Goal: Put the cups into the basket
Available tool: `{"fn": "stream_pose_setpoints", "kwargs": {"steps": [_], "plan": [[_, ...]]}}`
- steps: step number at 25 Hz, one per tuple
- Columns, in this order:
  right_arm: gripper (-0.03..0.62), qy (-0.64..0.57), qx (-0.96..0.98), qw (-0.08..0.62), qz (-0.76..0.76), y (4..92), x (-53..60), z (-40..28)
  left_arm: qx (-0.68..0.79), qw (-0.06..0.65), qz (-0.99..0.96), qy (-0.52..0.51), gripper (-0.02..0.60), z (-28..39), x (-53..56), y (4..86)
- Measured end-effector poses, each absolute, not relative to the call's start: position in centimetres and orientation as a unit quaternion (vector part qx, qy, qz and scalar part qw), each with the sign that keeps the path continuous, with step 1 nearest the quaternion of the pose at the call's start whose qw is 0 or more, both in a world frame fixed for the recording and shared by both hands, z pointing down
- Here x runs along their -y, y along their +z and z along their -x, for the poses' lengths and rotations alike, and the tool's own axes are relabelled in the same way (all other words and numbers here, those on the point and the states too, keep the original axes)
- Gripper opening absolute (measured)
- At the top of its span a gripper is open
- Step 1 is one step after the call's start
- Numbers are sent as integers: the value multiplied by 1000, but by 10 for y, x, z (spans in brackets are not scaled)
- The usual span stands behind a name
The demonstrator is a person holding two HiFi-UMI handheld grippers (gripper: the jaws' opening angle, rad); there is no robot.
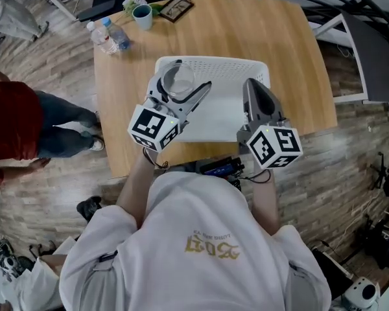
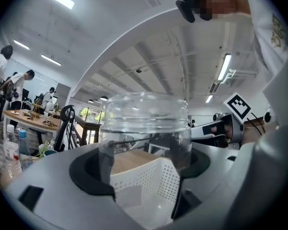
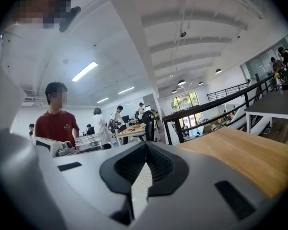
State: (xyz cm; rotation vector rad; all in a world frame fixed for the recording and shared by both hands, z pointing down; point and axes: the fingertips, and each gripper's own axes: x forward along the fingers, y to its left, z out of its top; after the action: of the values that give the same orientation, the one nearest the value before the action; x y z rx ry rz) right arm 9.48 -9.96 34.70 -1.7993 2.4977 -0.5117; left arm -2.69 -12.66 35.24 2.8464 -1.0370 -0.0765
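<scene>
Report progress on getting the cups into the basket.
Done: no cup visible inside the basket yet. In hand: left gripper holds a clear cup over the basket's far-left corner; right gripper shut, empty. Left: release it, then fetch the teal cup at the table's far edge.

On my feed, two water bottles [image 1: 108, 36] stand at the wooden table's [image 1: 298, 57] ten o'clock, a picture frame [image 1: 176, 8] at eleven.

The table [image 1: 279, 57] in front of me is pale wood, on a plank floor [image 1: 45, 173]. The white basket [image 1: 246, 68] sits on it toward my edge. At the far left corner are two bottles [image 1: 105, 37], then a teal mug [image 1: 142, 15], a small frame [image 1: 176, 8] and some flowers [image 1: 133, 4] (only partly visible to me).
</scene>
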Motion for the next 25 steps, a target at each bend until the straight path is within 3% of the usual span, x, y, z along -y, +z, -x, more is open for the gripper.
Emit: {"fn": "stream_pose_setpoints", "kwargs": {"steps": [25], "plan": [[11, -192, -827, -32, 528, 371, 127, -95, 332, 31, -943, 8, 350, -14, 139, 387]]}}
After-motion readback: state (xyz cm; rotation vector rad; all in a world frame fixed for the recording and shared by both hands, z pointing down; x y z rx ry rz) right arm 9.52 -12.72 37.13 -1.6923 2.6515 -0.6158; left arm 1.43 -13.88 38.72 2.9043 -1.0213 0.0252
